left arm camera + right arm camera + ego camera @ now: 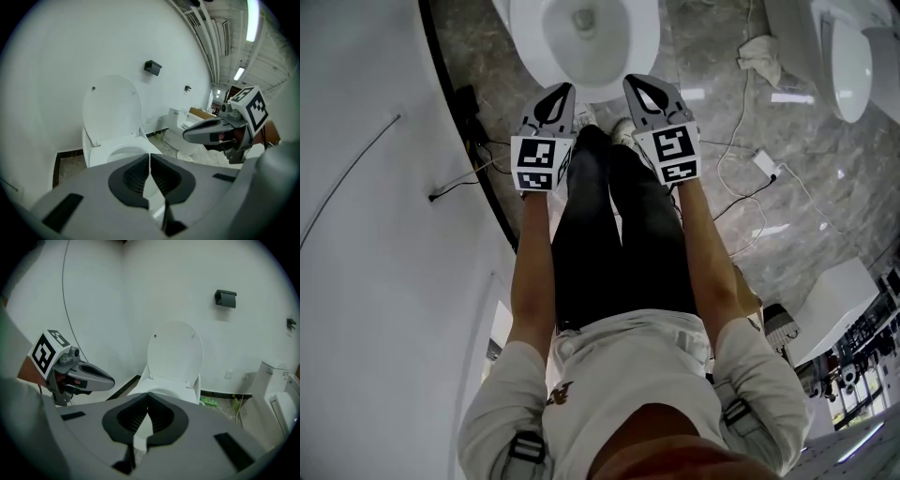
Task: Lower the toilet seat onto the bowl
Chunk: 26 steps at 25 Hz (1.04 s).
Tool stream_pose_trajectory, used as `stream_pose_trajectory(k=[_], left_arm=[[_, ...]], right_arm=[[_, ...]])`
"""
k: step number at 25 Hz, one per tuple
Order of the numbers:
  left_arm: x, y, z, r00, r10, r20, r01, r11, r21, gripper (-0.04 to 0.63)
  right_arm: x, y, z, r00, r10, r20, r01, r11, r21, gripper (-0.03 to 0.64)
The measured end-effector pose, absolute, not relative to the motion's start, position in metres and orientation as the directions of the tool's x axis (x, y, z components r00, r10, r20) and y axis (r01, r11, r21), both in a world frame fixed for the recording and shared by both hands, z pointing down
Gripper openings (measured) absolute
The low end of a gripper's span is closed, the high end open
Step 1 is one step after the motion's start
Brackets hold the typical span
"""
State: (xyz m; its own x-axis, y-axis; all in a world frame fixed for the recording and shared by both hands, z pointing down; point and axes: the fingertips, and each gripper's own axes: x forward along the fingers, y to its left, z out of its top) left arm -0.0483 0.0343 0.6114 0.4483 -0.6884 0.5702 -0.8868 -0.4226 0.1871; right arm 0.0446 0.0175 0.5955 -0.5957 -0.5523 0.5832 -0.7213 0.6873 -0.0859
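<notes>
The white toilet (pixel 581 42) stands just ahead of my feet, with its lid (pixel 176 352) upright against the wall. In the left gripper view the lid (pixel 112 108) rises over the bowl (pixel 126 151). A white ring lies flat on the bowl; I cannot tell seat from rim. My left gripper (pixel 564 89) and right gripper (pixel 632 81) hover side by side short of the bowl's front edge, touching nothing. Both are shut with nothing between the pads, as the left gripper (pixel 149 158) and right gripper (pixel 148 398) show in their own views.
A curved white wall (pixel 366 234) runs along the left. A second toilet (pixel 853 56) stands at the right, with a crumpled cloth (pixel 759 56) and loose cables (pixel 750 173) on the grey floor. A black holder (pixel 225 297) hangs on the wall above the lid.
</notes>
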Motion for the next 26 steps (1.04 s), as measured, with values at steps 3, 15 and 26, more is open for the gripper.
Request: stream_pose_trajectory(k=[3,15,26], left_arm=[[-0.05,0.038,0.604,0.442,-0.703,0.557,-0.892,-0.413,0.186,0.031],[-0.051,0.047,0.6,0.419,-0.727,0.544,-0.904,-0.388,0.179,0.031],[-0.048,0.054,0.599,0.408,-0.742,0.532,-0.91,-0.377,0.172,0.031]], right_arm=[[0.048,0.02,0.589,-0.591,-0.569,0.573,-0.73,0.678,-0.08,0.021],[0.054,0.031,0.59,-0.593,-0.567,0.571,-0.729,0.68,-0.082,0.021],[0.062,0.037,0.596,-0.585,-0.573,0.574,-0.733,0.676,-0.073,0.021]])
